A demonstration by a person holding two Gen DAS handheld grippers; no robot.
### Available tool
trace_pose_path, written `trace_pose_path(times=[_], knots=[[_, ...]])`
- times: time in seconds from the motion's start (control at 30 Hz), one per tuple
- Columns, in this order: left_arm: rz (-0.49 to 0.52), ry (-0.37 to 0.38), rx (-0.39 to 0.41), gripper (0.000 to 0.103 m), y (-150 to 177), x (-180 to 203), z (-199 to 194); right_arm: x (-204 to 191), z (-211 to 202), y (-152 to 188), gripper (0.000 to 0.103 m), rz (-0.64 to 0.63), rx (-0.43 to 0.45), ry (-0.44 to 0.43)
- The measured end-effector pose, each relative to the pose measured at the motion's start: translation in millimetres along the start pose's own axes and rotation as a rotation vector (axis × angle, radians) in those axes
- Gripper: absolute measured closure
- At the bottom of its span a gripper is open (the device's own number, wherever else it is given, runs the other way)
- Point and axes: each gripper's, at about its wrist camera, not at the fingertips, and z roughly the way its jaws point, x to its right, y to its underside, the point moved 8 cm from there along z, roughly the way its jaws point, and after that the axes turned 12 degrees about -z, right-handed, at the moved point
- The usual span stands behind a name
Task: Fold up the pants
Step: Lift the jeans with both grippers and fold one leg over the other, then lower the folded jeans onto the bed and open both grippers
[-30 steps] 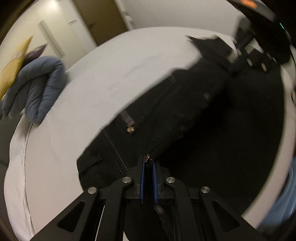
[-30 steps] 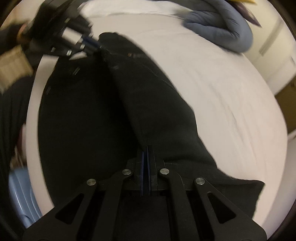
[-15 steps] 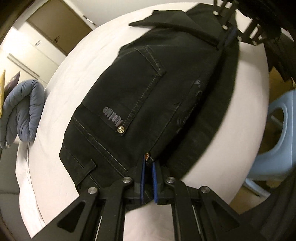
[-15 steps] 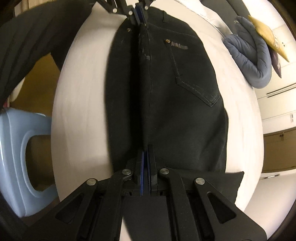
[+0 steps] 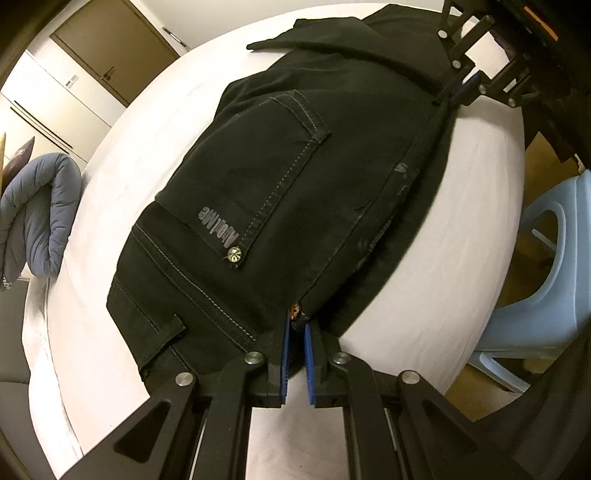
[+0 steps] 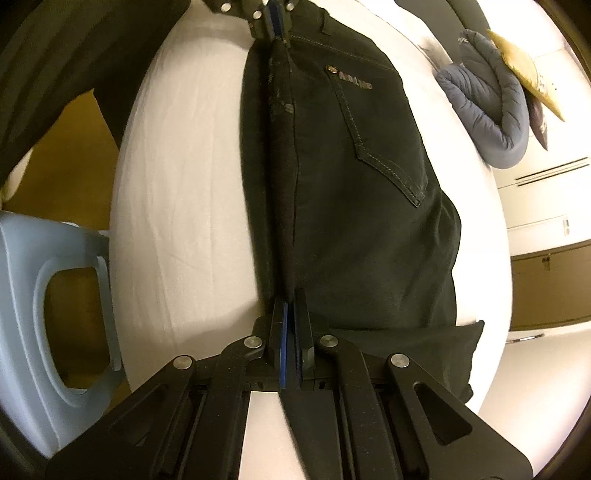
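Black jeans [image 5: 295,177] lie on a white bed [image 5: 122,177], back pocket up, one half laid over the other. My left gripper [image 5: 296,325] is shut on the waistband end of the doubled edge, by a copper rivet. My right gripper [image 6: 290,314] is shut on the same edge further down the leg. Each gripper shows in the other's view: the right one [image 5: 467,86] at the top right, the left one [image 6: 273,20] at the top. The jeans [image 6: 351,184] are stretched taut between them along the bed's near side.
A folded blue-grey duvet [image 5: 33,214] and a yellow pillow [image 6: 524,66] lie at the bed's far side. A light blue plastic stool [image 5: 535,277] stands on the floor beside the bed edge, also seen in the right wrist view [image 6: 48,306]. Brown cabinets [image 5: 110,48] line the wall.
Both grippers have lifted the jeans' edge, carried it over and lowered it, so the back pocket side now lies on top and flat. Both stay shut on the fabric.
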Motion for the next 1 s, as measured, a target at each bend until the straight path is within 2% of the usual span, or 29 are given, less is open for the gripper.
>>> trace_pose_path(times=[0.03,0.07,0.1,0.13,0.17,0.23,0.27,0.33,0.47,0.6,0.7,0.8,0.87,0.97,1.0], knots=[[0.002,-0.009,0.004,0.084,2,5,-3,-2,1,0,0.100,0.004,-0.001,0.006],[-0.002,-0.038,0.007,0.070,2,2,-5,0,1,6,0.100,0.012,-0.001,0.010],[-0.012,-0.058,0.007,0.060,2,0,-8,-1,2,8,0.099,0.020,-0.001,0.017],[-0.037,-0.071,0.004,0.041,2,-5,-13,5,-1,19,0.098,0.023,0.000,0.023],[-0.062,-0.060,0.011,0.033,2,-9,-20,7,-2,24,0.098,0.032,-0.001,0.032],[-0.099,-0.044,0.031,0.030,-1,-13,-36,9,-1,26,0.097,0.068,-0.004,0.051],[-0.117,-0.054,0.038,0.025,-3,-18,-46,12,0,28,0.097,0.079,-0.006,0.056],[-0.153,-0.074,0.067,0.024,-7,-26,-61,13,3,27,0.097,0.100,-0.009,0.073],[-0.290,-0.028,0.148,0.023,-43,-28,-76,12,9,26,0.097,0.094,-0.021,0.140],[-0.428,0.058,0.210,0.023,-104,-14,-48,8,16,24,0.097,0.036,-0.021,0.214],[-0.502,0.126,0.175,0.024,-125,3,-13,9,23,23,0.097,0.028,-0.022,0.250],[-0.567,0.177,0.055,0.039,-121,24,29,13,26,19,0.097,0.060,-0.014,0.273],[-0.582,0.165,0.032,0.039,-111,31,39,20,19,22,0.096,0.161,0.020,0.232],[-0.627,0.180,0.034,0.039,-98,36,35,49,2,39,0.093,0.464,0.113,0.079],[-0.625,0.178,0.032,0.039,-96,38,34,68,-1,52,0.092,0.583,0.127,0.054]])
